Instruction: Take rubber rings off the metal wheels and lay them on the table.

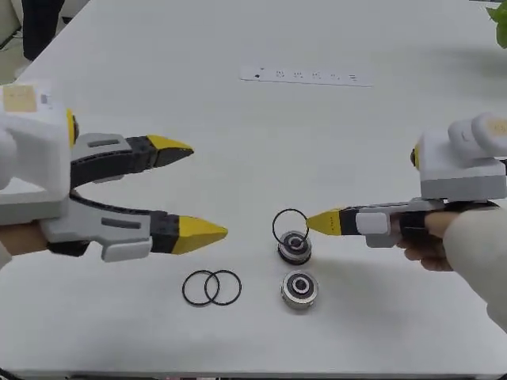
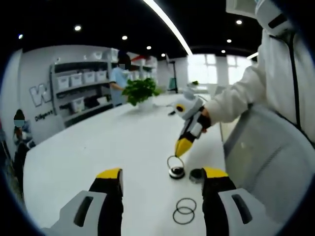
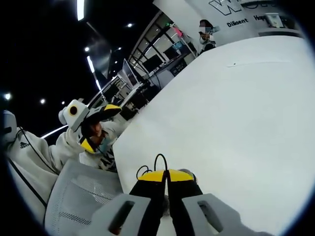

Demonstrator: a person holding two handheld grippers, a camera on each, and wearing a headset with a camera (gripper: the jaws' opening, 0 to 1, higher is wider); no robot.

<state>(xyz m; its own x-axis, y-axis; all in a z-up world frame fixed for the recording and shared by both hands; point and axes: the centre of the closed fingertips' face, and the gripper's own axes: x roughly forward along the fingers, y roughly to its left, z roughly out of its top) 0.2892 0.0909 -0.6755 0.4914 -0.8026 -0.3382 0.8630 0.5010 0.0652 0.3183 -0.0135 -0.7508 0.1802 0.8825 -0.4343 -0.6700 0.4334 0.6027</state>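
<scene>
two wheels (image 1: pixel 299 288), two loose rings (image 1: pixel 211 287); right gripper (image 1: pixel 310 222) pinches third ring (image 1: pixel 290 211); left gripper (image 1: pixel 209 191) wide.

Left gripper (image 1: pixel 209 190) fingers spread wide, right gripper (image 1: pixel 310 222) fingers pinched on rubber ring (image 1: pixel 275 225) (right hand (image 1: pixel 424 239) gripping behind)

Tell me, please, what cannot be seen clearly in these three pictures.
Head view: whether the rubber ring pinched by the right gripper is fully off the far wheel; they overlap and are too small.
Head view: whether the near wheel carries a ring; too small.
Right gripper view: the wheels, mostly hidden behind the shut jaws.
Left gripper view: the near wheel, partly covered by the left gripper.
</scene>
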